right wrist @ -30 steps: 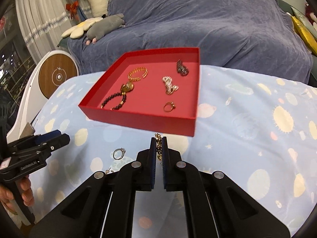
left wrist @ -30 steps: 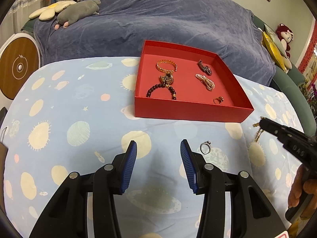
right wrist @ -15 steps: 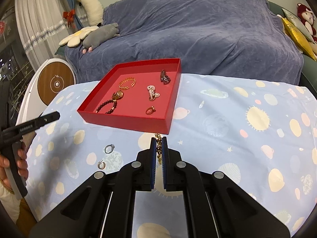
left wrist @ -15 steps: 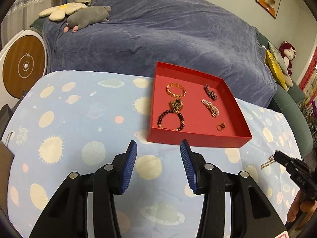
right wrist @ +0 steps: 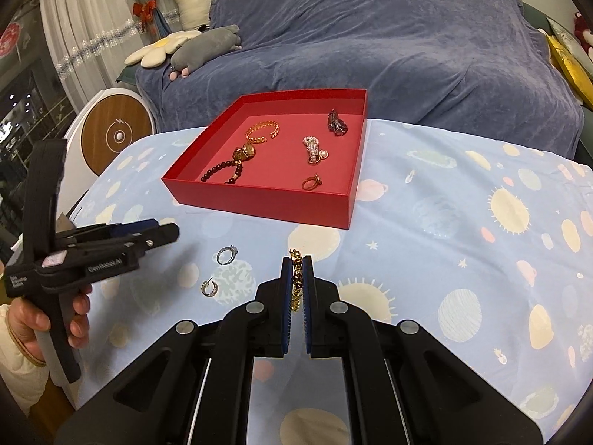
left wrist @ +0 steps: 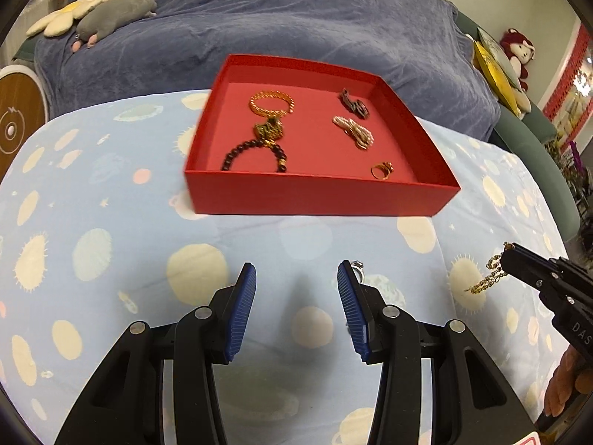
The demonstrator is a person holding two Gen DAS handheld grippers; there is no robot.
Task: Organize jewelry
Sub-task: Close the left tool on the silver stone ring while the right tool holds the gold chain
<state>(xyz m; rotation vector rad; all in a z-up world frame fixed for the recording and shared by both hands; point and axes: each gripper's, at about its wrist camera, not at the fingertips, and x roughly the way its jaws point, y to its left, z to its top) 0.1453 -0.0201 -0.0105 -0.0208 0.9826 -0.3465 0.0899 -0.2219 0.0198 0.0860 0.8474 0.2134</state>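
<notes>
planet-print cloth, blue-draped sofa behind — perhaps a bed

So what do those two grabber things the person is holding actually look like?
Both are black plastic tools with two long fingers, each lined with a ribbed blue pad and dotted with round silver bolts. The left gripper has a pistol-style handle, white lettering on its side and a small pale sticker. The right gripper looks the same, with white letters on its body. A cream sleeve and a thin bangle show at the left wrist.
</notes>
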